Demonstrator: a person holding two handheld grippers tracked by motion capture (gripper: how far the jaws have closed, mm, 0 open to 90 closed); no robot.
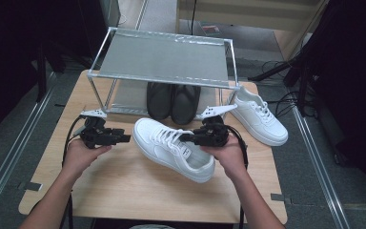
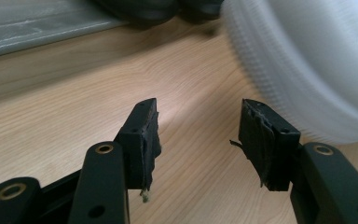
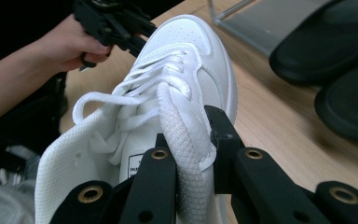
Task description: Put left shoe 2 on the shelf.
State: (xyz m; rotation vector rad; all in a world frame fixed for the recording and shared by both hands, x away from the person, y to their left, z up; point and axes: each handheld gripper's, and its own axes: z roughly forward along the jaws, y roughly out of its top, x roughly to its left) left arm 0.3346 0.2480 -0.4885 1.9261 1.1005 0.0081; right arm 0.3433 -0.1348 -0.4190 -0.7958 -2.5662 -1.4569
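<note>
1. High view: nearest the person, the right gripper (image 1: 194, 137) is clamped on the side wall of a white lace-up leather sneaker (image 1: 171, 148) by its collar, on the light wooden table (image 1: 124, 186).
2. In the right gripper view the jaws pinch the padded white collar edge of the shoe (image 3: 186, 135), one pad inside and one outside.
3. The left gripper (image 1: 124, 138) stands just beside the sneaker's toe with its jaws apart and nothing between them.
4. Risk: the hold is on soft padding at one side only, so the shoe could pivot or slip out if lifted, its toe dragging or knocking the left gripper.
5. A loose lace loop (image 3: 91, 100) could catch on a jaw.
6. Writing: a small label on the tongue (image 3: 133, 163) is too small to read.
7. Farther back lie a second white sneaker (image 1: 259, 117) and a pair of black slippers (image 1: 173, 101) under a metal-framed grey shelf rack (image 1: 164, 59).
</note>
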